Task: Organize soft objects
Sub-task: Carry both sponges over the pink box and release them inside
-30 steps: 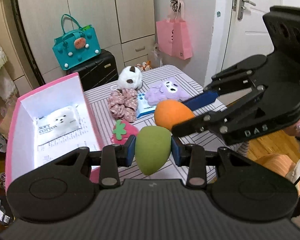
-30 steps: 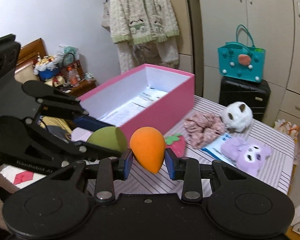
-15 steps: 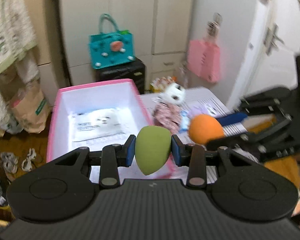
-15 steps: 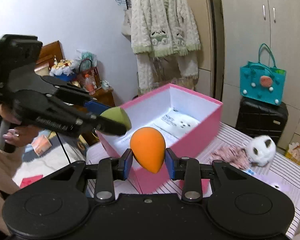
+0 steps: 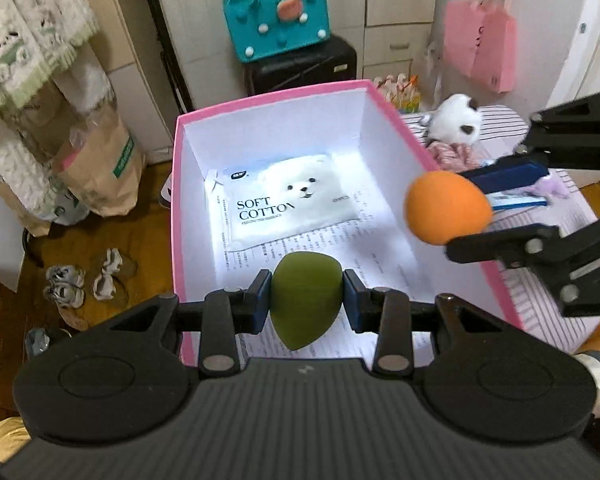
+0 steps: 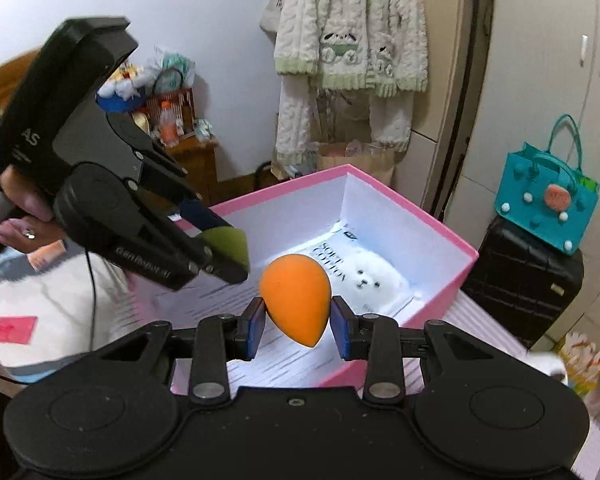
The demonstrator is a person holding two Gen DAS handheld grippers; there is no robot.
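while both grippers clamp sponges, green (image 5: 306, 304) left and orange (image 6: 296, 305) right, your box (image 5: 272, 98) lies at 12 o'clock below.

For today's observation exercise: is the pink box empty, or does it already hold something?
Not empty. The pink box holds a Soft Cotton pack lying on a printed sheet; both sponges remain clamped above it.

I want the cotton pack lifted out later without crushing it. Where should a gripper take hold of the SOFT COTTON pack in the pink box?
Probably by its free near edge, coming from above. The SOFT COTTON pack lies flat on the printed paper in the pink box, so only a thin edge can be pinched; the box walls block any sideways approach.
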